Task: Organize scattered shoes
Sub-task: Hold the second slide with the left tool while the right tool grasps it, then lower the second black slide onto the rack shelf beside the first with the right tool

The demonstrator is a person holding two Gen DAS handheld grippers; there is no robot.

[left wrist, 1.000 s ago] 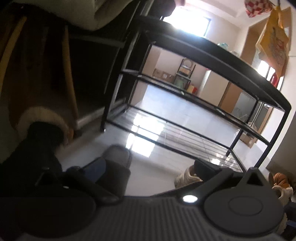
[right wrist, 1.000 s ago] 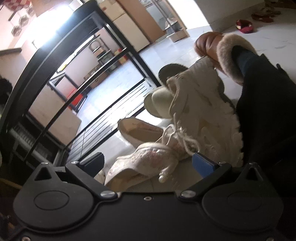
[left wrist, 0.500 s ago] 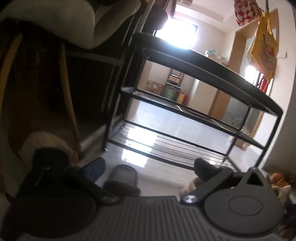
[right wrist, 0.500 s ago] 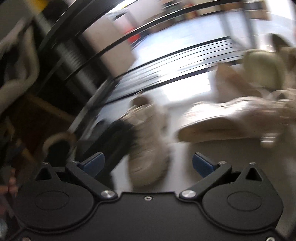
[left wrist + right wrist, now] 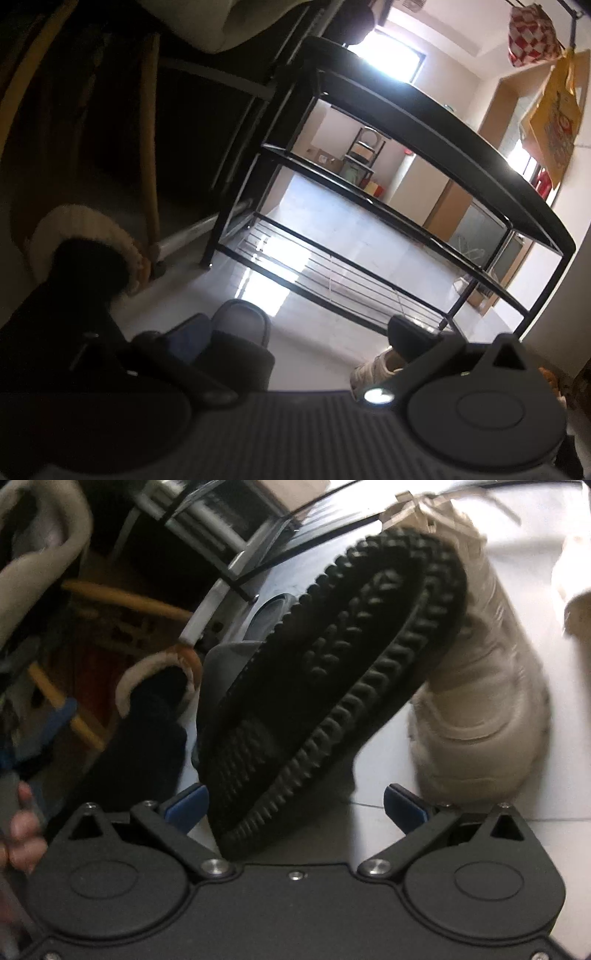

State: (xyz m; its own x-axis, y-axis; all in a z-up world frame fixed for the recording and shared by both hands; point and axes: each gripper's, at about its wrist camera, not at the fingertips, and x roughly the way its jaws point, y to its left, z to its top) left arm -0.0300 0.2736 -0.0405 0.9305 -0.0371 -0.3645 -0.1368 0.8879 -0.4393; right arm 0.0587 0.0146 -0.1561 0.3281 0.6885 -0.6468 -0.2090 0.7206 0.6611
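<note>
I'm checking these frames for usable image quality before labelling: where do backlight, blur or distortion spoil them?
Left wrist view: the window blows out white, leaving the shoe rack silhouetted, its bars bowed by the fisheye, and the grey slipper dim. Right wrist view: motion blur smears the white sneaker; the black sole looms large but stays readable.

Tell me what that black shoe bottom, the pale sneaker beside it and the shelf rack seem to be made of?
Black sole: looks like matte rubber, with moulded toothed ridges. Cream sneaker: probably smooth leather or synthetic, with a soft sheen; motion blur leaves it open. Shoe rack: likely black painted metal, with thin tubes and wire bars catching highlights.
</note>
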